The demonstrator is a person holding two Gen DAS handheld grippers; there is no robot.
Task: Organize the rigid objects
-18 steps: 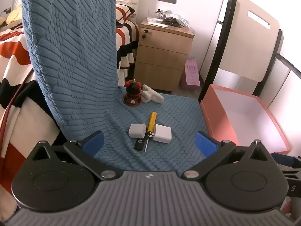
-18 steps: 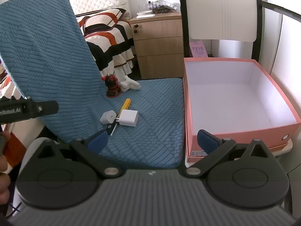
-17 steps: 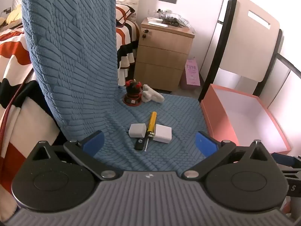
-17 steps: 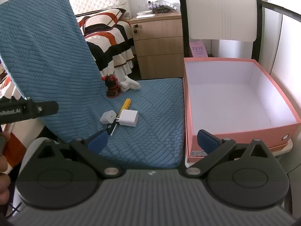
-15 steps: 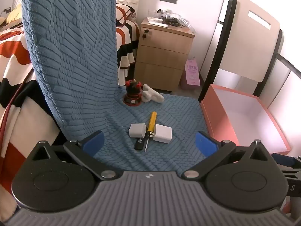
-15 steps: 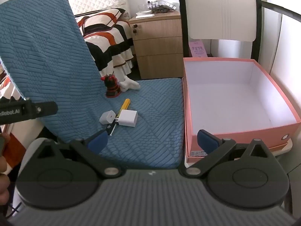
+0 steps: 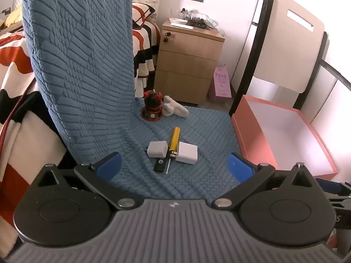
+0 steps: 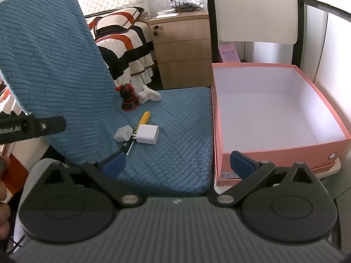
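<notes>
On the blue chair seat [image 7: 197, 131] lie a small white charger cube [image 7: 157, 149], a larger white plug adapter [image 7: 187, 153], a yellow-handled screwdriver [image 7: 174, 141] and a black USB stick [image 7: 159, 164]. A red-black figurine [image 7: 153, 107] and a white soft item [image 7: 175, 109] sit at the seat's back. The same items show in the right wrist view: cube [image 8: 123, 133], adapter [image 8: 148, 134], screwdriver [image 8: 142, 119], figurine [image 8: 128, 99]. An empty pink box [image 8: 272, 109] stands right of the seat. My left gripper [image 7: 174, 168] and right gripper [image 8: 176, 161] are open and empty, held short of the objects.
A wooden nightstand [image 7: 188, 63] stands behind the chair, with a striped bed [image 8: 122, 37] to its left. A second chair's white back [image 8: 256, 11] rises behind the pink box [image 7: 283, 135]. The blue-covered backrest [image 7: 76, 65] rises on the left.
Both grippers have drifted very slightly; the objects have not moved and both grippers stay open.
</notes>
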